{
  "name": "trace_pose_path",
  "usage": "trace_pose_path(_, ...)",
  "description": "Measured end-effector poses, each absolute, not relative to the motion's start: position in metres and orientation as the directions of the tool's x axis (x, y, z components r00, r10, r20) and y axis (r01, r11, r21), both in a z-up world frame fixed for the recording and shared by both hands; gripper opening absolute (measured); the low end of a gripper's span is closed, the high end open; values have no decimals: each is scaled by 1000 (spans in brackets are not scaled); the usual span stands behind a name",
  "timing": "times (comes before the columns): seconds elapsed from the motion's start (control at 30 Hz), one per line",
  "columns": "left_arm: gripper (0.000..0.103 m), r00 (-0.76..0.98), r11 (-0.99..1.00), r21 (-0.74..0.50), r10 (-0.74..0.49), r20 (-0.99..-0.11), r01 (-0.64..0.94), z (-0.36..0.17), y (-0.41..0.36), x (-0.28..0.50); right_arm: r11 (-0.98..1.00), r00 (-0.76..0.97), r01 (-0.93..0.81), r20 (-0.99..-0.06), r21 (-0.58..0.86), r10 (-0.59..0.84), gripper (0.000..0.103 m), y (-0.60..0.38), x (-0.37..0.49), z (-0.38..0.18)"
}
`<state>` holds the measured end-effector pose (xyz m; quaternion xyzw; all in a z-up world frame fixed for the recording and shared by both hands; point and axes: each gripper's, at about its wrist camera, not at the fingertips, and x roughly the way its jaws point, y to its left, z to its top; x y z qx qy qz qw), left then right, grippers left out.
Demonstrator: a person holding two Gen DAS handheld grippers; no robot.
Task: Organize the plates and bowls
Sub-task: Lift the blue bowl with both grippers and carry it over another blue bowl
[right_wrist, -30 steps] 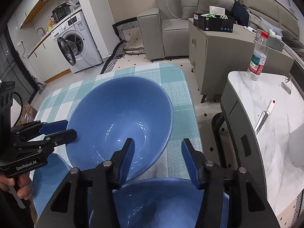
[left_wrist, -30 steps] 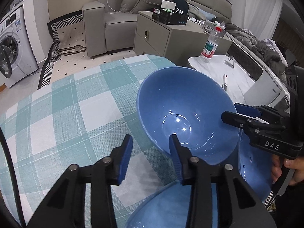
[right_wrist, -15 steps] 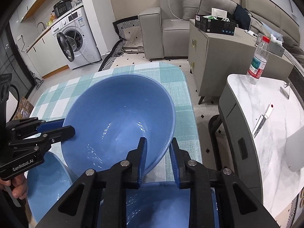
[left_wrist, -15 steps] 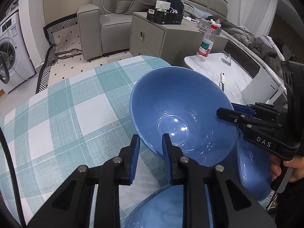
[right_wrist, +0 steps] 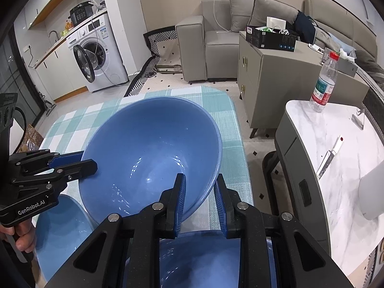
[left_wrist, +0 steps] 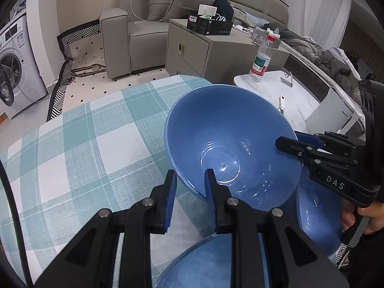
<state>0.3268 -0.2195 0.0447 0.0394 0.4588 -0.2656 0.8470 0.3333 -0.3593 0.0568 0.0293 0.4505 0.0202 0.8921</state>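
— Why both claws on one bowl?

— It's wide and slick, so I pinch opposite sides of the rim: my left claw (left_wrist: 189,187) is clamped on the near edge of the big blue bowl (left_wrist: 230,144), my right claw (right_wrist: 199,192) clamped on the far side.

— Where is it?

— Tilted, apparently lifted off the checked worktop (left_wrist: 79,148), above two other blue bowls: one under my left claw (left_wrist: 211,264), one under my right claw (left_wrist: 316,213).

— Why hold it there?

— I'd guess to nest it; uneven grips could let it slip.
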Motion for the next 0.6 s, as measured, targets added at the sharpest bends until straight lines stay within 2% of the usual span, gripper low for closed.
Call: trace_pose_path(0.6, 22, 513, 860, -177, -437, -739, 478, 81, -203, 307, 998, 677, -37, -733, 53, 64, 24, -345, 307, 100)
